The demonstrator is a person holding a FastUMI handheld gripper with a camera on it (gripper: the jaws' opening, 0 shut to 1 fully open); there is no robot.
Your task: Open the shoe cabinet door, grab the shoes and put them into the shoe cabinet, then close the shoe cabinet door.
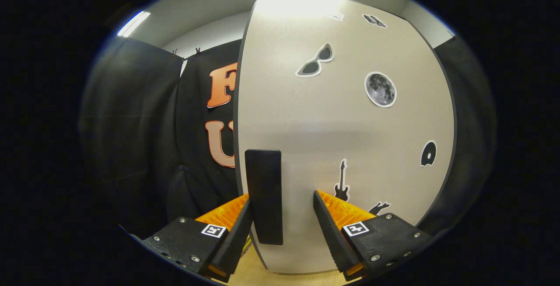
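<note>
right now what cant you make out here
- Cabinet inside, shoes: hidden in the gripper view behind the door.
- Grip on the handle: it stands between the fingers of the gripper; the left finger seems to touch it, the right stands off, so the gripper looks open.
- Door's lower end: cut off behind the fingers.
- Top stickers: too small and glared to tell.

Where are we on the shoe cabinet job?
Done: nothing visible. In hand: the gripper is open around the black handle on the cabinet door, one finger beside it, the other apart. Left: opening the door, loading shoes, closing it.
</note>
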